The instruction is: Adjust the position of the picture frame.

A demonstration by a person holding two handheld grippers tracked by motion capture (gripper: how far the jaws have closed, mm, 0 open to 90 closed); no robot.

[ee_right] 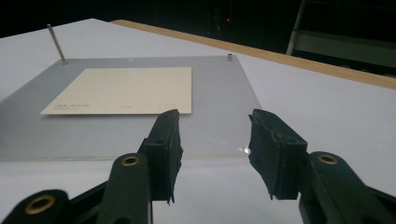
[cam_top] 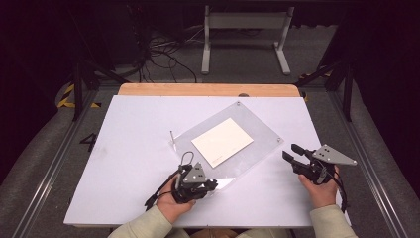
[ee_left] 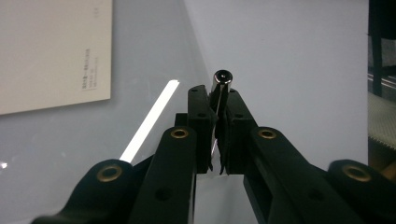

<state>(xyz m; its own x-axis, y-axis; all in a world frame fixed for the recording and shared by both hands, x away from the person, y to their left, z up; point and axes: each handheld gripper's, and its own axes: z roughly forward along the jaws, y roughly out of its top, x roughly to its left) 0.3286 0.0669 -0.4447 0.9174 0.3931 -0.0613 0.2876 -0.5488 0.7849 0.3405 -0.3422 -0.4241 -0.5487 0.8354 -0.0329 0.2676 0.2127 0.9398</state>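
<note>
Left gripper [cam_top: 212,185] near table front, jaws clamped on small metal standoff cap [ee_left: 221,80] at acrylic panel [cam_top: 257,130] near corner. Right gripper [cam_top: 292,152] jaws apart, empty, just off panel's right edge. Cream card [cam_top: 222,142] under panel, mid-table. Judgement: near-corner fastener being worked; thin pin [cam_top: 172,137] upright at left corner, small standoff [cam_top: 238,104] at far corner; fitting or removing, cannot tell. White table [cam_top: 133,163] bare left and right of panel, ample room. Wooden edge [cam_top: 208,89] beyond.
</note>
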